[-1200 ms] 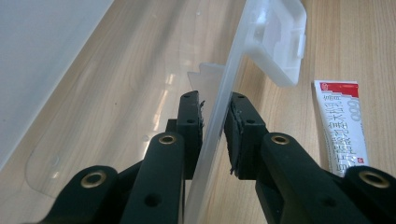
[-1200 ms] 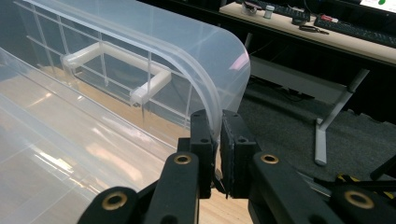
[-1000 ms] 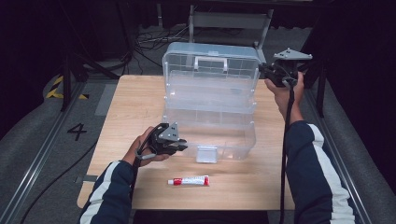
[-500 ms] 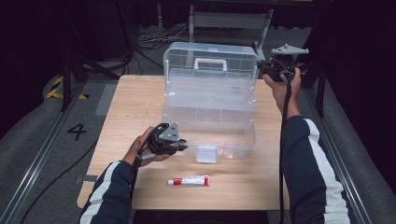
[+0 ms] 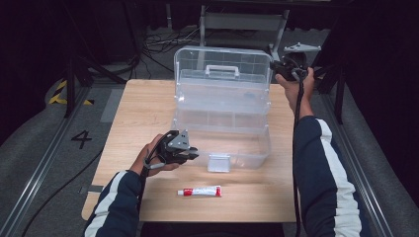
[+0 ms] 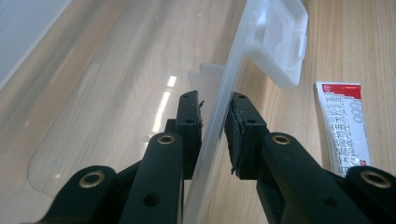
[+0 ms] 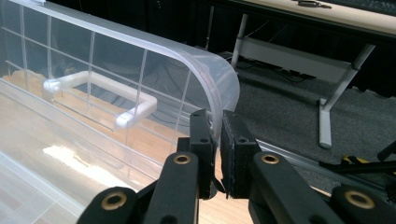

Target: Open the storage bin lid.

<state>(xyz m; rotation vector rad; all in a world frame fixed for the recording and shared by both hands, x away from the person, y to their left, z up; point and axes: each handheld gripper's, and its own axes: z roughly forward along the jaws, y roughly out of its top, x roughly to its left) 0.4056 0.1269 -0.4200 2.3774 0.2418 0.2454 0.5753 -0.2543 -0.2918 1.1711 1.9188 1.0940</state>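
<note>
Since the earlier frames the lid [image 5: 223, 69] of the clear plastic box [image 5: 222, 133] has swung further back toward the top of the high view, and the right gripper [image 5: 282, 67] has travelled with it, while the left gripper [image 5: 190, 152] has stayed put.

Largest first: the wooden table [image 5: 138, 113] fills the middle of the high view, and the box sits on it right of centre, its tiered trays fanned out between base and lid. That lid now stands nearly upright in the upper middle of the frame, its white handle [image 5: 223, 69] facing the camera. It looks as if the box is being opened, with one hand lifting and the other anchoring.

In the right gripper view the jaws are closed tight on the lid's rounded corner edge [image 7: 215, 100], a thin rim that gives a firm purchase for levering the lid back. In the left gripper view the jaws are nearly closed and pinch the base's thin front wall [image 6: 219, 112], lower centre of the frame; this grip likely keeps the light box from sliding or tipping as the lid goes over.

The latch flap [image 5: 219, 162] hangs loose at the front of the base, released. Smallest, a red-and-white tube [image 5: 200, 191] lies flat on the table just below the box, untouched, perhaps waiting to go inside.
</note>
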